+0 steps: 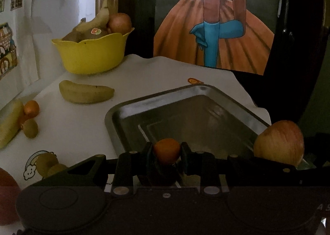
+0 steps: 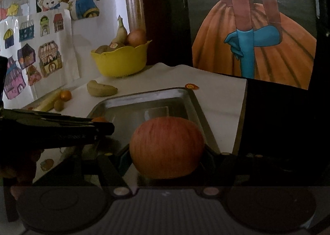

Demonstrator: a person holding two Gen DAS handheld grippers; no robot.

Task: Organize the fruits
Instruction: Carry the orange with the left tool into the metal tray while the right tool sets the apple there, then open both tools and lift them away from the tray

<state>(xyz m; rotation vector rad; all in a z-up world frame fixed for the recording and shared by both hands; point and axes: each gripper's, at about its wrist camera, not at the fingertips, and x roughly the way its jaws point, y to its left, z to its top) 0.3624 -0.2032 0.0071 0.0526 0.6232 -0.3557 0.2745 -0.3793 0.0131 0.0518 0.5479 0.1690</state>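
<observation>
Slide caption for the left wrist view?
Left gripper holds a small orange fruit over the metal tray.

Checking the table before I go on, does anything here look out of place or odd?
Several fruits lie loose on the white cloth instead of in the yellow bowl or the metal tray: a banana and a small orange fruit. Nothing looks spilled or damaged.

Dim indoor light, dark foreground, soft focus, fisheye bending at edges
</observation>
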